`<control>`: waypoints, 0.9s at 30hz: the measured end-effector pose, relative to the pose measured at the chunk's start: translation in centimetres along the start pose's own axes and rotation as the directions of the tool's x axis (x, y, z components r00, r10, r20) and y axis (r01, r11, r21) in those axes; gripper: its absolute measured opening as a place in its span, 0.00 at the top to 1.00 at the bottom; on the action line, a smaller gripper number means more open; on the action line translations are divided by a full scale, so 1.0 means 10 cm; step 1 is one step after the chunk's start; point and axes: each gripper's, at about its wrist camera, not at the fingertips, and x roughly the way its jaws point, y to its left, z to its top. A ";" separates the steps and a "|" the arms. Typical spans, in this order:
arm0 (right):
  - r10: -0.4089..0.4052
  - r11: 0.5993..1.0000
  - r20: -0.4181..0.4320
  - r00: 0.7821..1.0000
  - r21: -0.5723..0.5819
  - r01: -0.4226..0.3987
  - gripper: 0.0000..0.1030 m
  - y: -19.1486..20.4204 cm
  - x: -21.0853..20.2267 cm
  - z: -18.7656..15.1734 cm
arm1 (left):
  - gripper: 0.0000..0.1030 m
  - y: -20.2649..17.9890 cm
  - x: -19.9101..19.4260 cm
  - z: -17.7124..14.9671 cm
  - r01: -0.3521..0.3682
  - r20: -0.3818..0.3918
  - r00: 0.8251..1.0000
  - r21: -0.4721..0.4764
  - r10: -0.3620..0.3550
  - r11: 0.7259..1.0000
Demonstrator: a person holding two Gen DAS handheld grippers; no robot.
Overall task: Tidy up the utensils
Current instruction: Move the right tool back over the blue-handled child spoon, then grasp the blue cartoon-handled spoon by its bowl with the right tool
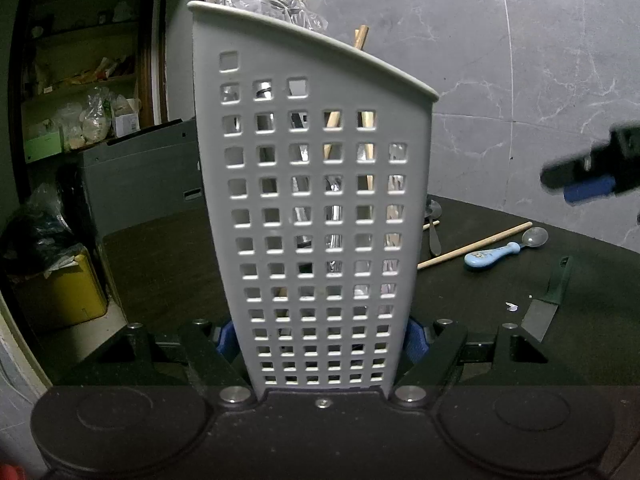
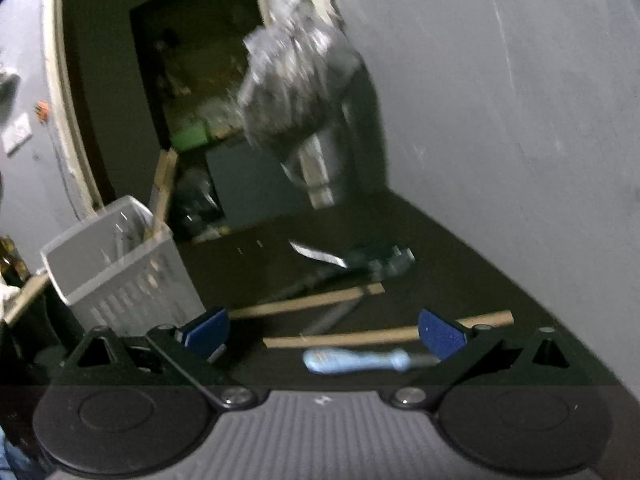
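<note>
While the caddy (image 1: 316,208) stands clamped at its base between the pads of the left tool (image 1: 320,340), several utensils already sit inside it, wooden sticks and metal handles showing through the holes and above the rim. Beyond it and to its right on the dark table (image 1: 500,280) lie the pieces not yet sorted: a blue-handled spoon (image 1: 505,250), a chopstick (image 1: 476,245), a metal spoon (image 1: 433,224) and a knife (image 1: 548,300). From the right tool (image 2: 323,334), which is released with nothing between its blue pads (image 2: 440,334), the blue-handled spoon lies just ahead and low, with two chopsticks (image 2: 384,334) behind it and the knife farther off; the caddy stands off to its left. That view is smeared, so the right tool appears to be moving fast. Judged from this, the risk is a careless grab: the spoon and chopsticks lie close together, so closing may catch two at once or roll a stick away. The tall caddy, held only low down, could also tip if knocked.
</note>
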 end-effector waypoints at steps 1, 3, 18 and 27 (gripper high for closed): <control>-0.014 1.000 -0.024 1.000 0.008 0.014 0.00 -0.02 0.03 -0.04 | 0.25 -0.01 0.00 0.00 -0.001 -0.001 1.000 0.002 0.001 1.000; -0.041 0.999 -0.073 0.997 0.017 0.042 0.00 -0.05 0.10 -0.11 | 0.25 -0.02 0.00 0.00 -0.002 -0.001 1.000 0.004 0.002 1.000; -0.099 0.995 -0.186 0.978 -0.032 0.094 0.00 -0.19 0.49 -0.09 | 0.25 -0.03 0.01 0.01 -0.001 -0.003 1.000 0.009 0.001 1.000; -0.105 0.994 -0.290 0.951 -0.048 0.095 0.00 -0.31 0.89 0.08 | 0.25 -0.04 0.02 0.01 -0.002 -0.005 1.000 0.012 0.002 1.000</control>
